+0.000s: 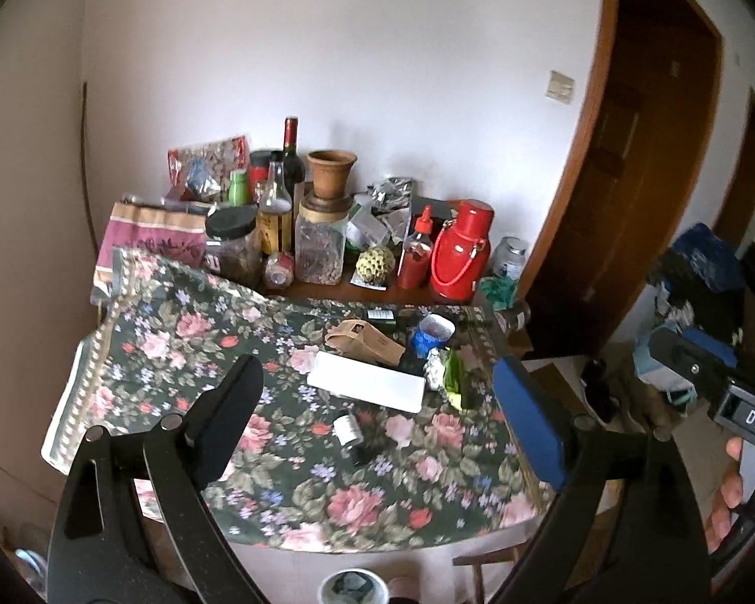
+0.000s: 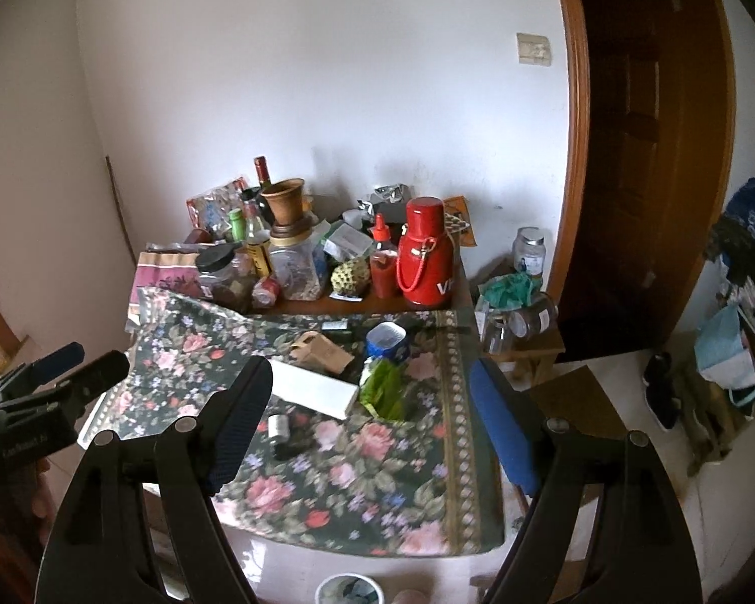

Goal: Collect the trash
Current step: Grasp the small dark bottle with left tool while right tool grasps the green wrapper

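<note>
The table's floral cloth (image 1: 287,453) carries the litter on its open middle, clear of the jars along the wall, so it is easy to reach: a white box (image 1: 366,381), a brown carton (image 1: 365,342), a blue cup (image 2: 386,343), a green wrapper (image 2: 385,392). A pail (image 2: 348,590), probably the bin, waits below the near edge. The left gripper (image 1: 377,418) and the right gripper (image 2: 372,418) hang over the cloth, jaws wide apart and empty.
</note>
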{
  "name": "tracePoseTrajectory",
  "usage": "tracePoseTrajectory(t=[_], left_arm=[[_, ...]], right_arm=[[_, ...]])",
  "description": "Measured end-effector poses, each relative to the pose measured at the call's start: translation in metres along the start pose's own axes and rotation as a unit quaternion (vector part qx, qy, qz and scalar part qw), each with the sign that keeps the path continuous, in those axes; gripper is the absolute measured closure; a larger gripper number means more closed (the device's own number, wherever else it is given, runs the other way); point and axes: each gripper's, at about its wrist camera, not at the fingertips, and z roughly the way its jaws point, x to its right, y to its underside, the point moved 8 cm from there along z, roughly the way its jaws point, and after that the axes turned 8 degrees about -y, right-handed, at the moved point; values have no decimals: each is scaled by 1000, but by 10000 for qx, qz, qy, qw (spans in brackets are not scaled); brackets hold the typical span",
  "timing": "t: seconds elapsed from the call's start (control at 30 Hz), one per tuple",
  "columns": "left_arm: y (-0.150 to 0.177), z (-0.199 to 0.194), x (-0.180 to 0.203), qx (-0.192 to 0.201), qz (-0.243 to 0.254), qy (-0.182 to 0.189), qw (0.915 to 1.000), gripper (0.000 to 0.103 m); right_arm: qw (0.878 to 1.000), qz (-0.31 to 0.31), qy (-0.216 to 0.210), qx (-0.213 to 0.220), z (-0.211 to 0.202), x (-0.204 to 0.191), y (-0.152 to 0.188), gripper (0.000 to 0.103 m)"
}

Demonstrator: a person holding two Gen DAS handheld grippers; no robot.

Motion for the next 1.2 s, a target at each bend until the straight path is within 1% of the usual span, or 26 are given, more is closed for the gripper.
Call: tracePoseTrajectory(t=[0.13,0.23,0.4,0.53,0.6,0.67,0.77,0.83,0.87,0.97,1.07,1.13,1.17,1.2], left_arm=[[3,34,8,-254,-67,-249,9993,10],[14,61,5,-571,-78,-406,9975,10],[32,102,-7,-1053,-122,-519,9930,10],[52,141,-17,-1481,-37,-468,9879,10],[64,162,-20,-1725,59,-384,9842,10],[77,183,-21,-2002,172,-271,9792,10],[93,205,-22,-2322,268,-98,9722,11],[105,221,-20,-2543,325,59,9666,14],[109,225,-19,-2614,350,100,9645,17],[125,244,-15,-2932,461,194,9548,28],[133,254,-14,-3084,476,257,9497,35],[135,258,-12,-3110,500,285,9487,39],[136,259,-12,-3120,524,295,9482,42],[138,261,-11,-3133,544,307,9476,45]], right_arm=[[9997,70,-122,-210,25,23,-4,25],[9986,198,-179,-454,48,37,-1,25],[9949,462,-202,-879,89,55,6,25],[9897,749,-164,-1210,126,64,17,25],[9870,900,-144,-1326,140,65,23,25],[9836,1069,-97,-1452,157,67,30,25],[9745,1446,-27,-1716,185,68,45,25],[9686,1650,-84,-1859,200,67,53,25],[9658,1731,-115,-1927,207,67,57,25],[9584,1917,-73,-2113,227,68,70,25],[9505,2147,-169,-2240,244,69,79,25],[9479,2199,-160,-2299,252,70,83,25],[9472,2195,-146,-2332,256,71,86,26],[9471,2177,-117,-2355,258,72,87,30]])
